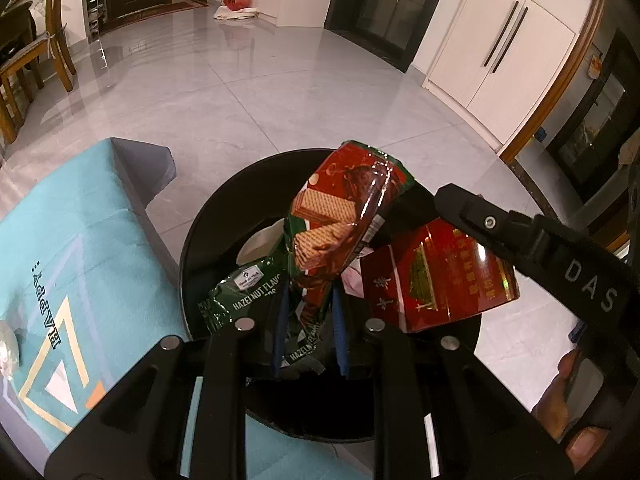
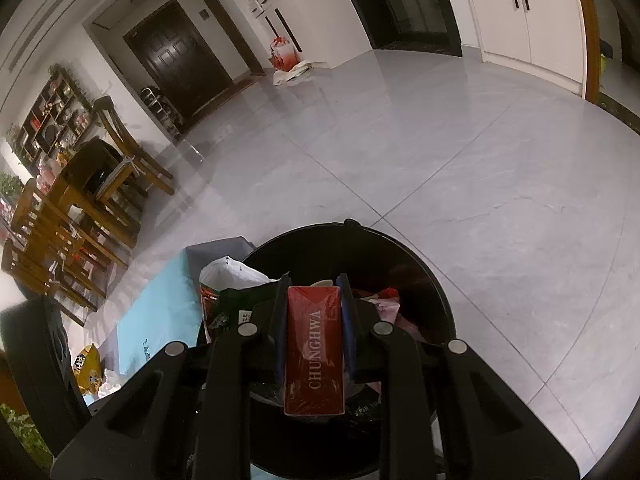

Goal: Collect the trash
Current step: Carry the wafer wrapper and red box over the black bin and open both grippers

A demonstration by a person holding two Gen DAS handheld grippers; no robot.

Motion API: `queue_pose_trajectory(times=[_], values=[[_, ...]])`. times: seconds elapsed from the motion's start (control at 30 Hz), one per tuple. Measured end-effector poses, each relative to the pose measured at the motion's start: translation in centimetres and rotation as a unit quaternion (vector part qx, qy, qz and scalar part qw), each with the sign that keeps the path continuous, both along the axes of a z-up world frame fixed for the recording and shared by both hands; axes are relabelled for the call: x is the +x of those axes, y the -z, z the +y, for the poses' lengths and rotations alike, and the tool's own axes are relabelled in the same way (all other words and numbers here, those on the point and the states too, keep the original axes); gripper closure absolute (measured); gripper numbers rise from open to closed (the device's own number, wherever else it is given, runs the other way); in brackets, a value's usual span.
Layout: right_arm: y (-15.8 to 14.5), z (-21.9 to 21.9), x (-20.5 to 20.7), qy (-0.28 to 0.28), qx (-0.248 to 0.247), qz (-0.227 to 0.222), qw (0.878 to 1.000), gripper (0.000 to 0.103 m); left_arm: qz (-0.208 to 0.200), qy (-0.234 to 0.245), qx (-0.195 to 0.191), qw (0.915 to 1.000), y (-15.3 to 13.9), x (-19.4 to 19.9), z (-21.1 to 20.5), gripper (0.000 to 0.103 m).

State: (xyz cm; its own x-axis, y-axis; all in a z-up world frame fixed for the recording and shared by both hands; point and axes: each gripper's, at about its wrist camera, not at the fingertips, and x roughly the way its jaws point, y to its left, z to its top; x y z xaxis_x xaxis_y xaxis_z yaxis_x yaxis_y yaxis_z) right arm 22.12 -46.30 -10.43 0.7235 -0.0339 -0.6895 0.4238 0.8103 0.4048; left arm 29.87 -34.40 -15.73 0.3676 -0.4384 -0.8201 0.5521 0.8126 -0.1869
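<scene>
Claws: left claw [image 1: 308, 328] grips wafer wrapper [image 1: 340, 220]; right claw [image 2: 314, 328] clamps red pack [image 2: 315, 348], both over bin.
Bin [image 1: 224, 208]: already holds trash.
Tabletop [image 1: 60, 248]: more litter [image 2: 86, 368] left.

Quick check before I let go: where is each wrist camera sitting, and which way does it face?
Left wrist: on the left gripper, looking steeply down into the round black trash bin; its fingers pinch a crumpled green-and-red wafer wrapper; a hand shows lower right.
Right wrist: on the right gripper, angled down over the bin toward the grey floor; its fingers clamp a red cigarette pack.
Shared: bin, red pack, teal tablecloth.
</scene>
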Motion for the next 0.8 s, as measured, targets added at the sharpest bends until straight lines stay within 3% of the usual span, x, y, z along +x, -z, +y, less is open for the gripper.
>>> queue_pose_trajectory(times=[0.43,0.8], values=[[0.22,0.54,0.71,-0.003,-0.003,0.014,1.0,0.08,0.009,0.0,0.002,1.0,0.62,0.42,-0.21,0.083],[0.6,0.54,0.73,0.003,0.0,0.024,1.0,0.079,0.008,-0.001,0.001,1.0,0.85,0.71,-0.11,0.074]])
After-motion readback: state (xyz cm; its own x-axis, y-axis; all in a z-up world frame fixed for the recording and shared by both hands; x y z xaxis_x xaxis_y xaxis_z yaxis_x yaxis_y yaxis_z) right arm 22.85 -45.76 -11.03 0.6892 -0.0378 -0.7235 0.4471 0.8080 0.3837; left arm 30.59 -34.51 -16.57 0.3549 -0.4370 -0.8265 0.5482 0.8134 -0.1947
